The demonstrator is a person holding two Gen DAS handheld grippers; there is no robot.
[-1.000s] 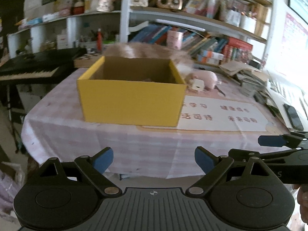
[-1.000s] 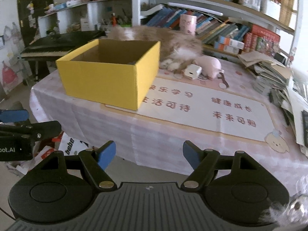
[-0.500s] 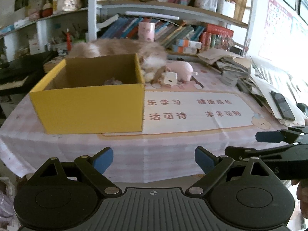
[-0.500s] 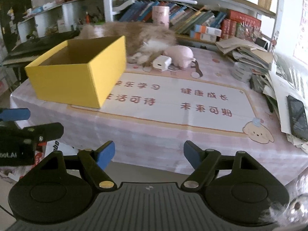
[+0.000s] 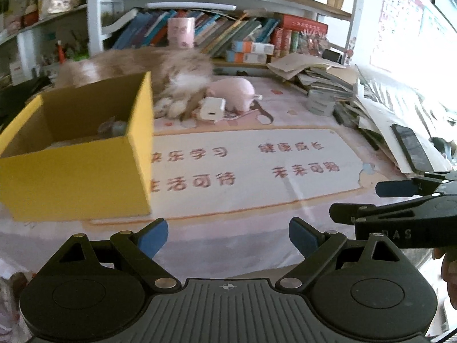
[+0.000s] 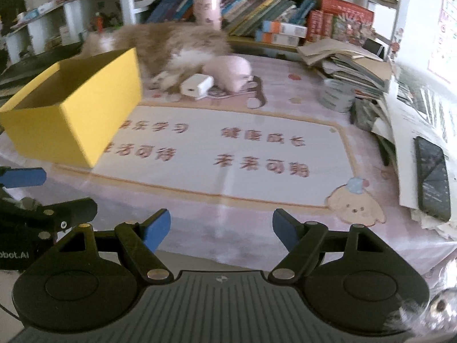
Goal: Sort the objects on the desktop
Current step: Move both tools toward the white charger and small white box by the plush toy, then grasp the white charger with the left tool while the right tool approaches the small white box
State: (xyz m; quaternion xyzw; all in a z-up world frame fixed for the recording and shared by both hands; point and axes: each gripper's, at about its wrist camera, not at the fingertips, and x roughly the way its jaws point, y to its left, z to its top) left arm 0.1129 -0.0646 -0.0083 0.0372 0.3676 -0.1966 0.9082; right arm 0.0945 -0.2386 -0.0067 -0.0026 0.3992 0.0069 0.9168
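A yellow cardboard box (image 5: 77, 177) (image 6: 71, 114) stands open on the left of the table, with a few small things lying inside. Behind the printed mat (image 5: 242, 168) (image 6: 228, 154) lie a white charger block (image 5: 212, 109) (image 6: 197, 85) and a pink plush pig (image 5: 232, 93) (image 6: 228, 71). A black phone (image 5: 411, 147) (image 6: 432, 177) rests on papers at the right. My left gripper (image 5: 228, 237) hangs open over the table's near edge, empty. My right gripper (image 6: 221, 225) is open and empty too, beside it.
A fluffy cat (image 5: 137, 63) (image 6: 171, 43) lies behind the box. Stacks of books and papers (image 5: 322, 77) (image 6: 351, 60) crowd the right side, with a small tin (image 6: 337, 97). Bookshelves rise behind the table. A pink checked cloth (image 6: 200, 223) covers it.
Both grippers have swung to the right along the table's near edge and drawn closer. The box has slid to the left of both views, and the phone and papers have come into sight.
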